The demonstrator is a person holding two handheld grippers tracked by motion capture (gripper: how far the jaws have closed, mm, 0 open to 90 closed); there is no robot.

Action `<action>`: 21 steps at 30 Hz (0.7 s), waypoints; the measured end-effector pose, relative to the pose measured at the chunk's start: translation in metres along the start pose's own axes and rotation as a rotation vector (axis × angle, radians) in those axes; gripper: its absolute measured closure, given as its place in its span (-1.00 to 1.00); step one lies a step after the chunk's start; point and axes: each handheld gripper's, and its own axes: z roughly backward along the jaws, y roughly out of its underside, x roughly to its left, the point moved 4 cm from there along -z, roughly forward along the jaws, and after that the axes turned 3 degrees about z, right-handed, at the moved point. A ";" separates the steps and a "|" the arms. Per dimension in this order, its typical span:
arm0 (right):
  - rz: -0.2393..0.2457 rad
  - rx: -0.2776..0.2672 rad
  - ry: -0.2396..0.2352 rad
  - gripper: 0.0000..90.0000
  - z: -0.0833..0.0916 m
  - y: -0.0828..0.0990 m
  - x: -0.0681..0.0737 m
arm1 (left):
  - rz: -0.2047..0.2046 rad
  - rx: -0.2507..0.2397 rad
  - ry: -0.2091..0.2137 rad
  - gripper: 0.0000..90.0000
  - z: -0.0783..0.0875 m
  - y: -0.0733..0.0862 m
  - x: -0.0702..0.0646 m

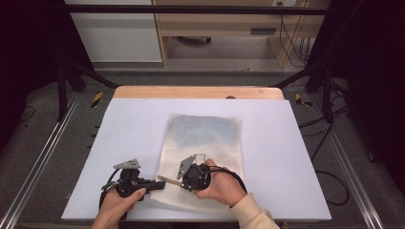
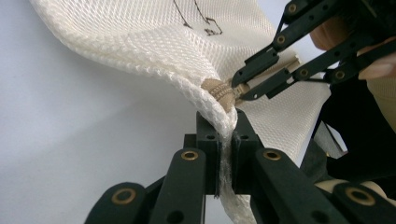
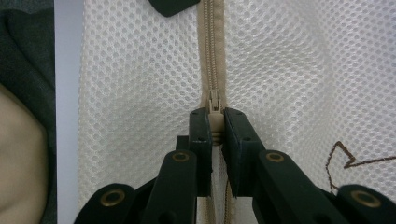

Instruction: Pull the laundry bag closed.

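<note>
Left gripper (image 2: 224, 140) pinches the bag (image 1: 205, 143) edge beside the zip end; we see this close up in its own view. Right gripper (image 3: 214, 126) clamps the zip pull (image 3: 214, 122). From high view, we note the bag lying flat on the table (image 1: 286, 152).

Both forearms are coming in from the bottom of the high view, each hand wrapping around a hand-held gripper. The left hand-held gripper (image 1: 160, 183) is pointing toward the right one, its jaws pinching together. The right hand-held gripper (image 1: 174, 182) is pointing back at it, jaws clamping tight. The two tips are nearly meeting.
</note>
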 end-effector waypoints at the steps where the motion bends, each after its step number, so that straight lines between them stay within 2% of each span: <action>1: 0.002 0.000 0.001 0.83 0.001 0.000 0.000 | -0.002 0.007 -0.001 0.89 -0.001 0.001 0.000; 21: -0.021 -0.028 0.005 0.83 0.007 0.009 0.001 | -0.013 0.016 -0.008 0.88 -0.007 0.004 -0.003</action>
